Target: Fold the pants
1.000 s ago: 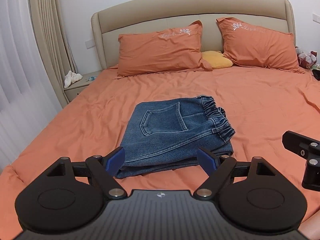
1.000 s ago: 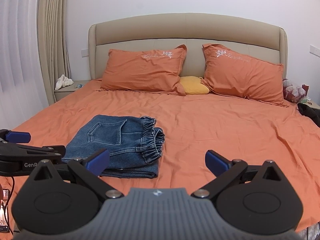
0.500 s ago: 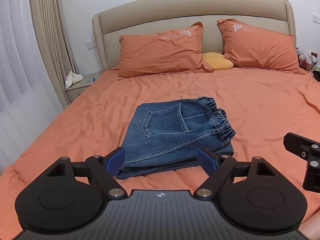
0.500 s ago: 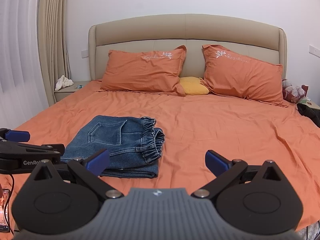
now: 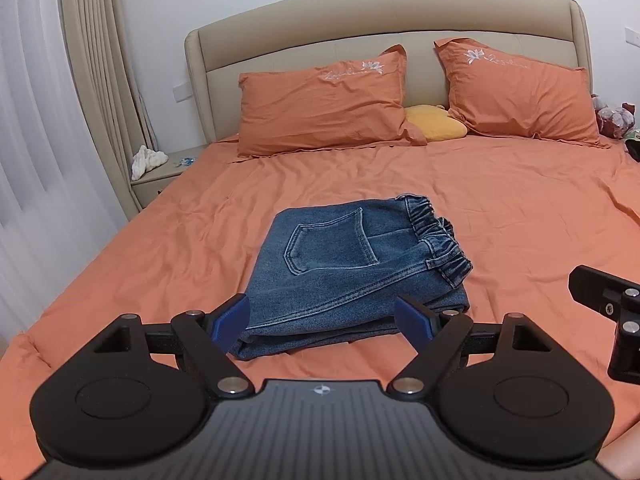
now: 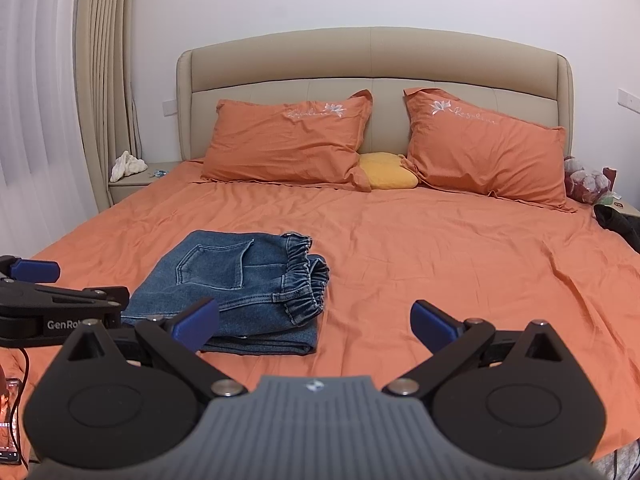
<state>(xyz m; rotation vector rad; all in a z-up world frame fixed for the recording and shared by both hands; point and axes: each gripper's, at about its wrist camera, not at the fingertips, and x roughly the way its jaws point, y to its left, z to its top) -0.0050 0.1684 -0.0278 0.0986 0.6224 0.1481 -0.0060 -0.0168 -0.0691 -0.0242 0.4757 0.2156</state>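
Ahead of my left gripper (image 5: 322, 318), jaws apart, pants (image 5: 352, 268) lie folded: soft, heavy denim; I'd pinch the stacked near edge. Right gripper (image 6: 316, 322) likewise gapes, empty.

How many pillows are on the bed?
3: an orange pillow left at the headboard, an orange pillow right, and a small yellow pillow wedged between them, partly hidden.

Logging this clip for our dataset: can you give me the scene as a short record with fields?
setting: bed with orange sheet
pants: folded jeans, lying flat, pocket up, elastic waistband to the right
left gripper: open, empty, fingers short of the jeans' near edge
right gripper: open, empty, over bare sheet right of the jeans
background: two orange pillows, yellow cushion
task state: looks folded
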